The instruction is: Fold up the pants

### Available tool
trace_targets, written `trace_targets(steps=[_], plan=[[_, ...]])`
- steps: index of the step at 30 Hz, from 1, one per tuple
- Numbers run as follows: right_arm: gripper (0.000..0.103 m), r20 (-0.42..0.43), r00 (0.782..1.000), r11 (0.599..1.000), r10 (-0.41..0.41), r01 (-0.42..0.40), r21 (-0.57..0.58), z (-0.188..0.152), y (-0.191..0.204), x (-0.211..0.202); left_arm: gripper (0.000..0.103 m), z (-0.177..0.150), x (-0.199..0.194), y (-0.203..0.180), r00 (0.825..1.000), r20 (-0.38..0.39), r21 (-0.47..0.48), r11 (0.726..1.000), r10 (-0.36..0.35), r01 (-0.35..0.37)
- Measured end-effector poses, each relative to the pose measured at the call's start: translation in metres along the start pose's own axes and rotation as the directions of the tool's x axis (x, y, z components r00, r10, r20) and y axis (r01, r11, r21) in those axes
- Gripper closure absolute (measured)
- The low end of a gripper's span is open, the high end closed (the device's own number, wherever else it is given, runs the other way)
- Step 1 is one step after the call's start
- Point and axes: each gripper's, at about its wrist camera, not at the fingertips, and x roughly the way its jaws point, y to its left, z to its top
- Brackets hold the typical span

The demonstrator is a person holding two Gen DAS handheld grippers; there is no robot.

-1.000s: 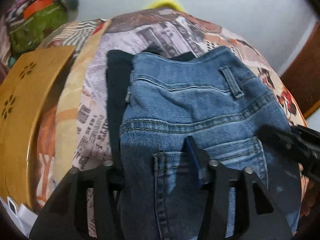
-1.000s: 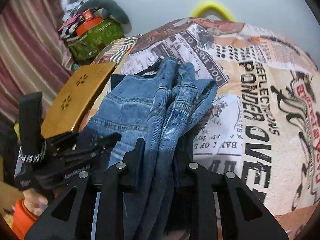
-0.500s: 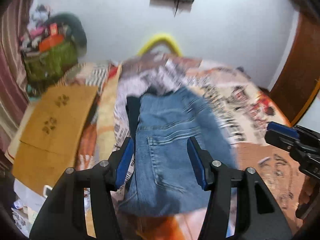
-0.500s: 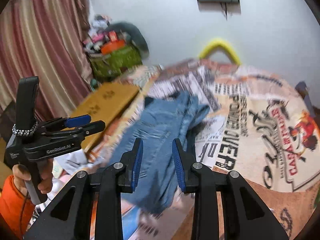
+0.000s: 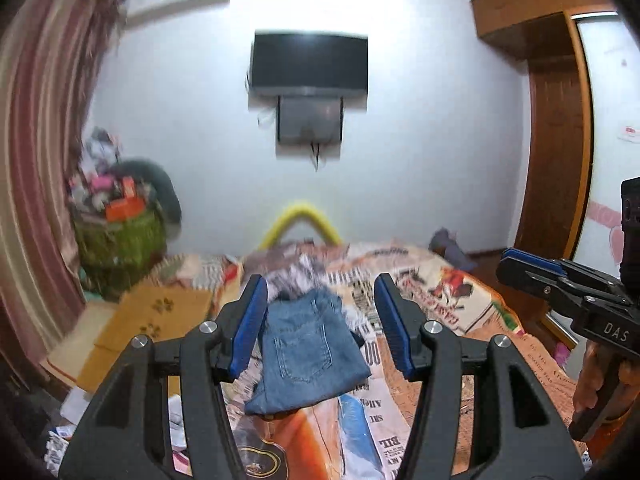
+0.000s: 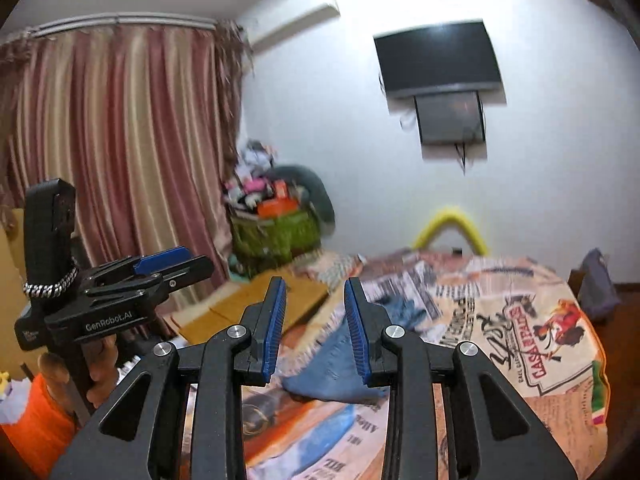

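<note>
Ahead of me: folded blue denim pants [image 5: 308, 352] on the newspaper-print bedspread [image 5: 440, 304].
Left of bed: flat tan cardboard box [image 5: 156, 316].

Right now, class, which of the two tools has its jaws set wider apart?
The left tool: its blue pads frame the whole folded jeans with nothing gripped. The right tool shows a narrower empty gap.

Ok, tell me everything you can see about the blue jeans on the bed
The jeans are mid-blue denim, folded into a compact, roughly rectangular bundle with a stitched back pocket facing up. They lie flat on the newspaper-print bedspread, near its left side, with something dark showing at their far edge. Neither gripper touches them; both stand open above and well back.
</note>
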Motion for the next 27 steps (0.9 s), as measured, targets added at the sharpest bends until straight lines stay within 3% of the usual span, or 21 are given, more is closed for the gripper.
trace_targets(steps=[2,5,7,9,10,12,27], plan=[[0.065,0.031,0.999,0.999,-0.02,0.021,-0.029,-0.003,0.013,-0.016,0.043,-0.002,-0.028,-0.008,0.999,0.048,0.006,1.0,0.022,-0.023],[0.045,0.071,0.996,0.998,-0.046,0.049,-0.047,-0.009,0.028,-0.034,0.028,-0.009,-0.06,-0.015,0.994,0.1,0.007,0.999,0.042,-0.043],[0.033,0.083,0.995,0.997,-0.058,0.061,-0.041,-0.012,0.033,-0.04,0.011,-0.013,-0.072,-0.017,0.992,0.118,-0.003,0.999,0.051,-0.051],[0.017,0.092,0.993,0.996,-0.079,0.084,-0.044,-0.015,0.037,-0.043,0.004,-0.018,-0.083,-0.019,0.99,0.129,-0.017,0.999,0.048,-0.046],[0.015,0.099,0.99,0.994,-0.096,0.101,-0.047,-0.016,0.039,-0.044,0.001,-0.019,-0.087,-0.019,0.99,0.134,-0.021,0.999,0.051,-0.049],[0.001,0.099,0.989,0.993,-0.108,0.112,-0.043,-0.017,0.04,-0.046,0.0,-0.023,-0.093,-0.02,0.988,0.139,-0.023,0.998,0.061,-0.058],[0.0,0.1,0.982,0.986,-0.163,0.165,-0.014,-0.027,0.039,-0.059,0.0,-0.036,-0.099,-0.027,0.99,0.12,-0.027,0.997,0.076,-0.073]])
